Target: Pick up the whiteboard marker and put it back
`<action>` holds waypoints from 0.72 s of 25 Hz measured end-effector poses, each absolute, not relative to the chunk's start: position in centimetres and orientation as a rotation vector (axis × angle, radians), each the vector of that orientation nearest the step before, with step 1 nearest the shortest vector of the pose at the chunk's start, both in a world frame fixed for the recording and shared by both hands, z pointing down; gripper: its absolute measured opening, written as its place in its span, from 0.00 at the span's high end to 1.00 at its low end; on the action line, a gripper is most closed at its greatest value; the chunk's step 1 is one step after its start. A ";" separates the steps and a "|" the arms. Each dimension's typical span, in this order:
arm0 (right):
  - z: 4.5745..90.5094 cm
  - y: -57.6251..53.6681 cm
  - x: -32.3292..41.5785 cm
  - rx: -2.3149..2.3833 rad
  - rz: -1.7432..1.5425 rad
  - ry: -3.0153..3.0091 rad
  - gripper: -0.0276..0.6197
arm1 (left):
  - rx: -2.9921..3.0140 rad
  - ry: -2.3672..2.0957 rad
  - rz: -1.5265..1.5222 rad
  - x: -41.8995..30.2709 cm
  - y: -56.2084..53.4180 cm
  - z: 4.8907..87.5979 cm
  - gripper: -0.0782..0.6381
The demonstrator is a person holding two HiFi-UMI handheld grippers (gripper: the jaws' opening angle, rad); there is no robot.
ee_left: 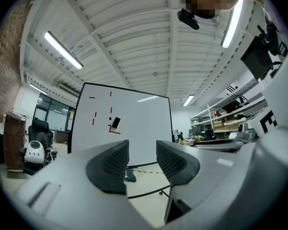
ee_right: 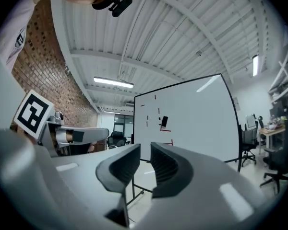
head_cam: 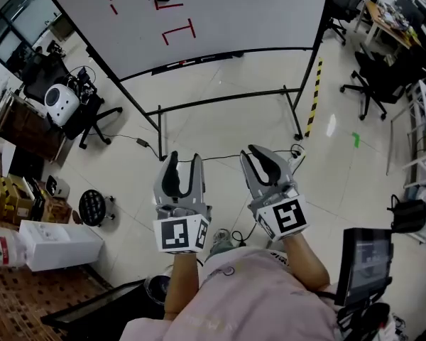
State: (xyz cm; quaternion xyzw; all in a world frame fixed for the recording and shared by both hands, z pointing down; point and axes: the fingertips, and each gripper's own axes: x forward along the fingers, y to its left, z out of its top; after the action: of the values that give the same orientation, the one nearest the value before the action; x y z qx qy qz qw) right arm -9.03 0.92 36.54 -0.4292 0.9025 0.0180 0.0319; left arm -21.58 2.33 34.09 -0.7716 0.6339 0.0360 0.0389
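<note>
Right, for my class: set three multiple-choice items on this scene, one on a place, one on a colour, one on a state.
1. Where does the whiteboard stand?
A) ahead of the left gripper and right gripper
B) behind the person
C) flat on the floor

2. What colour are the lines on the whiteboard?
A) green
B) red
C) blue

3. How are the two grippers?
A) both shut, empty
B) left holds a marker
C) both wide open

Answers:
1 A, both gripper views look along the jaws straight at it.
2 B, the strokes show red in every view.
3 A, each pair of jaws stands close together with nothing between.
</note>
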 end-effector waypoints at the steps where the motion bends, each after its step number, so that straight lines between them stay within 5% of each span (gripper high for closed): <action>1: 36.6 1.2 -10.4 -1.334 0.051 2.781 0.87 | -2.392 1.915 0.105 -21.8 2.5 34.2 0.66; 7: 35.6 3.5 -13.2 -1.366 0.088 2.788 0.82 | -2.445 1.796 0.194 -20.3 4.2 33.0 0.66; 18: 34.7 5.6 -6.0 -1.417 0.128 2.748 0.80 | -2.469 1.778 0.186 -12.7 6.2 33.0 0.66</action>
State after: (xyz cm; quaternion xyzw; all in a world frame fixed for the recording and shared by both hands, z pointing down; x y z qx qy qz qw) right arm -5.98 5.56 34.65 -0.4580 0.8877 0.0414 0.0236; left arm -12.70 6.18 33.01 -0.8091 0.5826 0.0609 0.0467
